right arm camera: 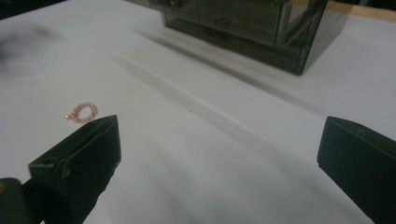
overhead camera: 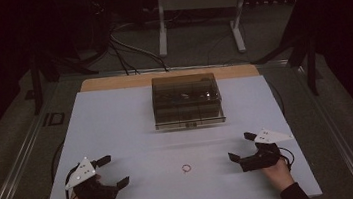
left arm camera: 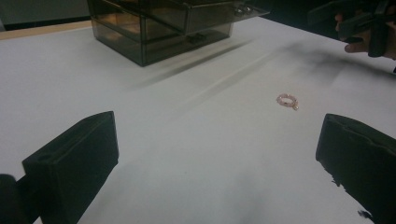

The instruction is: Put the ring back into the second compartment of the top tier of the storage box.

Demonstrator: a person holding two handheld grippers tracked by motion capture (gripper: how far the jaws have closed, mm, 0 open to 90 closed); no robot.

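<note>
On the white table [overhead camera: 117, 126], seen from above, a small pink ring [overhead camera: 187, 167] lies near the front edge, midway between the left gripper [overhead camera: 114, 172] and the right gripper [overhead camera: 240, 146], both wide open and holding nothing. Behind it sits a smoky drawer box [overhead camera: 187, 100], well apart. Over to the left gripper view: jaws spread wide, ring [left arm camera: 287, 100] ahead and to the right, nothing gripped. Now the right gripper view: ring [right arm camera: 82, 112] just beyond the left jaw's tip, box [right arm camera: 252, 28] farther back. Likely a pickup next, so whichever goes in should centre the ring between its jaws, come down low and close gently; it's tiny and may skid.
</note>
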